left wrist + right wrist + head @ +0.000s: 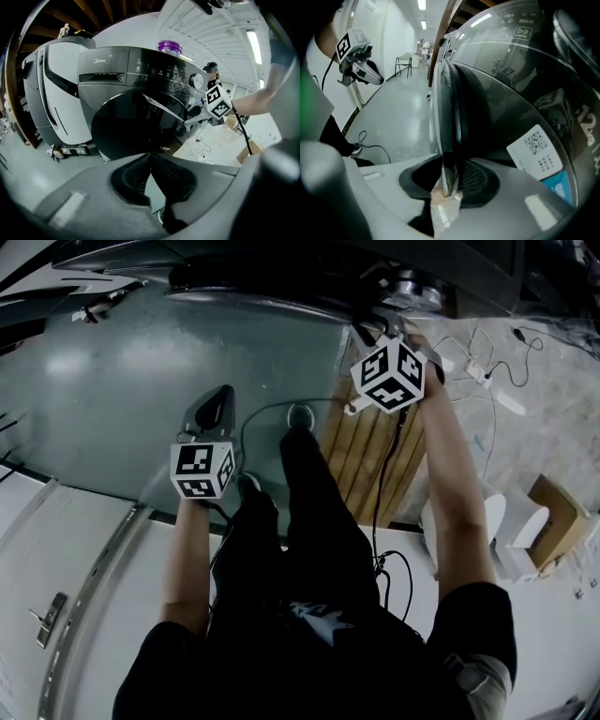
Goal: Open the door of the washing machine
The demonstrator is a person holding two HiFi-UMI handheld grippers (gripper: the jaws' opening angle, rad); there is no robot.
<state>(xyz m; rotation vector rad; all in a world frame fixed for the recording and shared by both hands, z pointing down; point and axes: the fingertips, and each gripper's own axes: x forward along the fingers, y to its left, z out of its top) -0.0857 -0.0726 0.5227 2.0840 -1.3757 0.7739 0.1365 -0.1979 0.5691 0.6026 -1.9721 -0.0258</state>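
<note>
Right claw [450, 176] on half-hidden door edge [446, 117]

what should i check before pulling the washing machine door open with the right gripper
1. Grip: ok, the right gripper looks closed on the door rim, which sits between its pads.
2. Other hand clear: ok, the left gripper is shut, empty and apart from the washing machine.
3. Latch released: cannot tell.
4. Swing path: cannot tell, the person's legs and a floor cable are near the front.
5. Top load: ok, the purple-lidded jar stands upright.
</note>
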